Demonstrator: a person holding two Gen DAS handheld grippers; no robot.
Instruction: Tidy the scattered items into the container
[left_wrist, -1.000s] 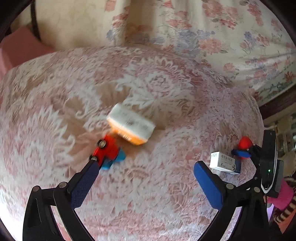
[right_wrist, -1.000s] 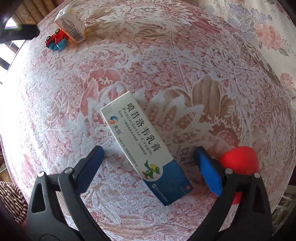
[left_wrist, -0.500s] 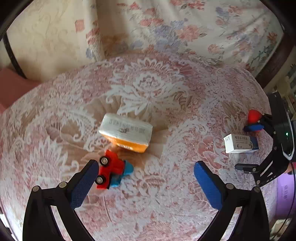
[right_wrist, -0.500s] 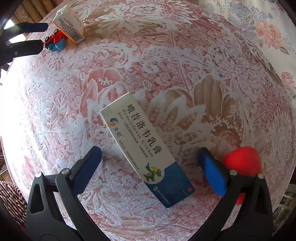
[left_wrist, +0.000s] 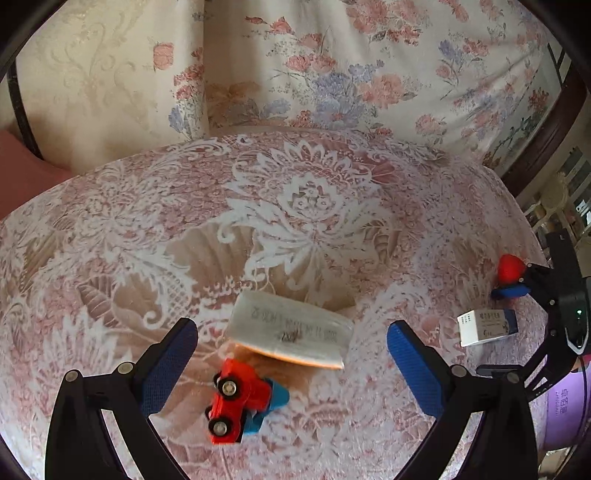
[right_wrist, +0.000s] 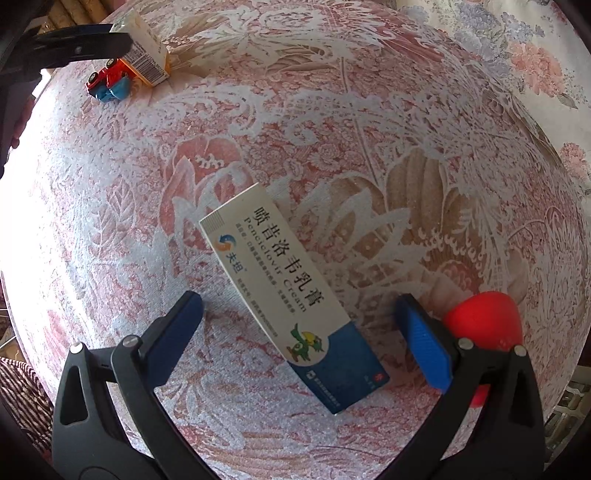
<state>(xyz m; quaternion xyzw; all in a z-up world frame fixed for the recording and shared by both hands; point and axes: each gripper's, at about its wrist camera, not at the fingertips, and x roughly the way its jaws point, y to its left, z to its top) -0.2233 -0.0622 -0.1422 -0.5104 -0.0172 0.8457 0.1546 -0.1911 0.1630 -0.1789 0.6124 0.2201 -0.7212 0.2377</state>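
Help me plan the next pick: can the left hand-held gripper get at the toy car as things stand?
Probably yes: the left hand-held gripper is open with the toy car between its fingers; only the orange-edged box crowds it.

Lace-patterned cloth table cover (right_wrist: 332, 129), glossy cardboard cream box (right_wrist: 291, 295), shiny plastic toy car (left_wrist: 240, 398)

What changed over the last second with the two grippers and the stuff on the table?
The left gripper swung over so the toy car and the orange-bottomed box now sit between its open fingers; a second ago the car was by the left finger. The right gripper barely shifted, open around the cream box. Nothing was grasped or released. Both boxes, the car and the red object stayed put.
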